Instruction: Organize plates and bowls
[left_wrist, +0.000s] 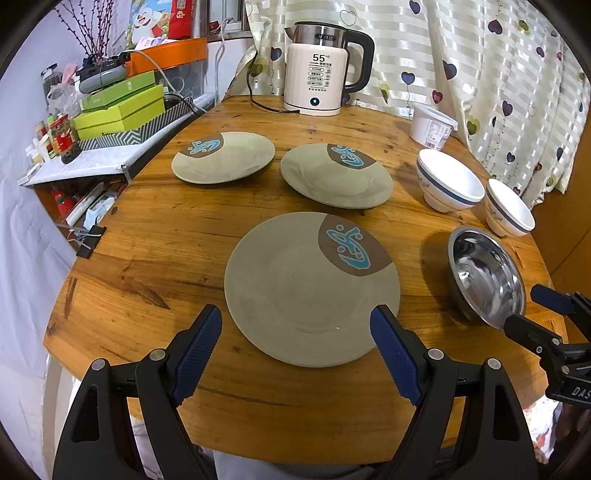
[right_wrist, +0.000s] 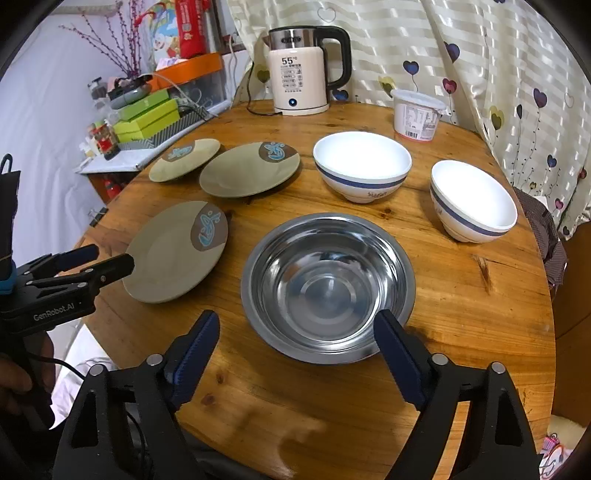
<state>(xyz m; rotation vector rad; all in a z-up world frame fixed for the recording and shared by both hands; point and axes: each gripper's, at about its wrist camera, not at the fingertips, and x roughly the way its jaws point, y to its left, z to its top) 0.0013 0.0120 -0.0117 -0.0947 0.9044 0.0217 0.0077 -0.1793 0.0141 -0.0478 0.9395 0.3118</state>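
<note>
Plates: three grey-green plates lie flat and apart on the left half of the wooden table; the near plate sits right ahead of the left gripper, the far-left plate and the middle plate beyond it. None is stacked yet.
Bowls: the steel bowl stands near on the right, with two white bowls behind it, one far and one far right. Kinds look grouped by side, likely so each hand can stack its own.
Left gripper: jaws wide apart, holding nothing; the near plate's rim lies between the tips, untouched as far as I can see.
Right gripper: jaws apart, empty; one tip overlaps the steel bowl's near rim, contact unclear.
Pose: both grippers slant down over the near table edge, side by side.
Bystanders: kettle and tub at the far edge.
</note>
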